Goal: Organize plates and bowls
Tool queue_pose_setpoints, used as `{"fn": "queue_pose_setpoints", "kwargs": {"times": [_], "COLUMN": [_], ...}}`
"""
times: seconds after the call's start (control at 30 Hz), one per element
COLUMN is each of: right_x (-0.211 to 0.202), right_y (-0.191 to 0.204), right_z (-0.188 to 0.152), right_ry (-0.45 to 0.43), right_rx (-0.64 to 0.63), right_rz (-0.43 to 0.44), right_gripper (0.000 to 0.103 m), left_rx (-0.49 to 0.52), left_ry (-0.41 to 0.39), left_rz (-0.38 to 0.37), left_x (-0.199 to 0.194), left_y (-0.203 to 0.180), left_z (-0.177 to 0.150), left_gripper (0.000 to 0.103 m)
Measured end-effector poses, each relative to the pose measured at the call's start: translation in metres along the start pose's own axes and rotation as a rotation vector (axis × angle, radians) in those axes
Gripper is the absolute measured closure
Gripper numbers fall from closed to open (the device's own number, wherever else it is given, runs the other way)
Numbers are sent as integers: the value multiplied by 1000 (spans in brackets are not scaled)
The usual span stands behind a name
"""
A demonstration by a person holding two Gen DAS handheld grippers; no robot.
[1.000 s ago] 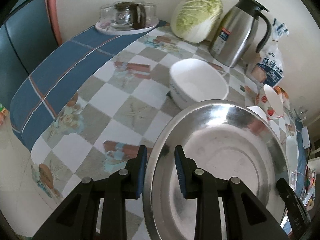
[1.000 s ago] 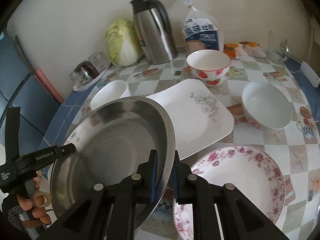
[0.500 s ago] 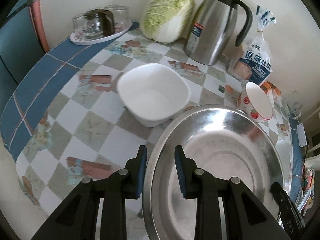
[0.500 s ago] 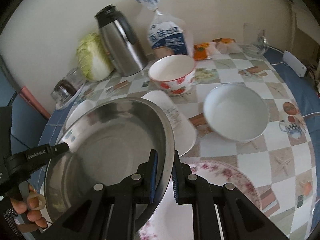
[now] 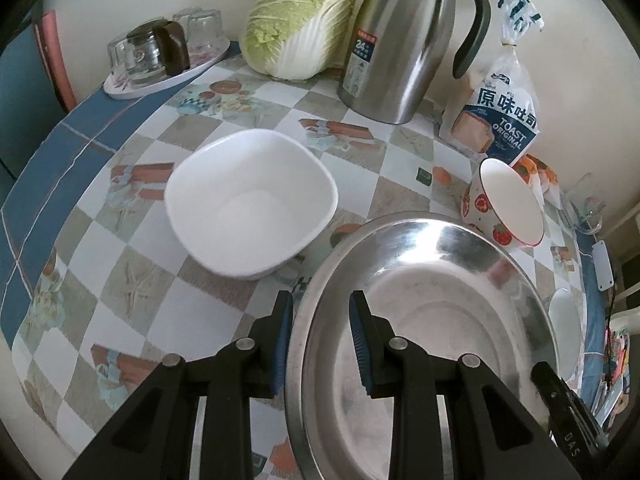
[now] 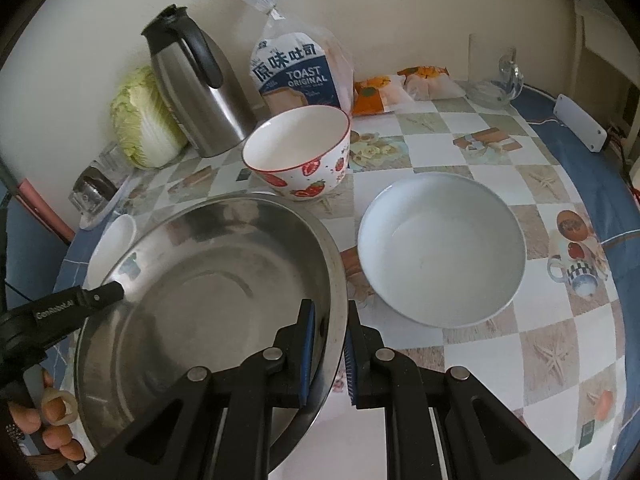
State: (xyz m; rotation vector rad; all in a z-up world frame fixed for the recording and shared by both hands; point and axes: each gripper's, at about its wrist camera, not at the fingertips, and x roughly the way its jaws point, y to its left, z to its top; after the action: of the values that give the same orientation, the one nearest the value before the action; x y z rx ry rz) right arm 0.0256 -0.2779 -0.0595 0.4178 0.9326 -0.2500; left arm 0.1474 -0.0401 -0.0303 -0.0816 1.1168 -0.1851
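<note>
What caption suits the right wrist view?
Right tool clamps steel basin rim beside strawberry bowl and white bowl.

Square bowl just beyond basin

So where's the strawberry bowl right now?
In the right wrist view the strawberry bowl stands on the table left of centre, just in front of the toast bag, beside the steel kettle and behind the steel basin.

The steel basin hid most of the square white bowl left of the right gripper; its near rim was cut off by the lower edge. Whether the basin rested on anything could not be told.
</note>
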Motion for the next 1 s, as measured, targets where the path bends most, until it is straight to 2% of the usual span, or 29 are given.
{"fn": "queue_pose_setpoints", "kwargs": {"times": [0.67, 1.0], "right_x": [23, 28], "right_y": [0, -1], "right_z": [10, 12], "right_ry": [19, 36], "right_rx": [-6, -5], "right_rz": [-24, -25], "right_gripper": [89, 88], "left_rx": [37, 38], "left_ry": [-7, 23], "left_rz": [-15, -5], "left_x": [19, 31], "left_y": [-5, -4], "left_z": [11, 9], "left_gripper": [74, 74]}}
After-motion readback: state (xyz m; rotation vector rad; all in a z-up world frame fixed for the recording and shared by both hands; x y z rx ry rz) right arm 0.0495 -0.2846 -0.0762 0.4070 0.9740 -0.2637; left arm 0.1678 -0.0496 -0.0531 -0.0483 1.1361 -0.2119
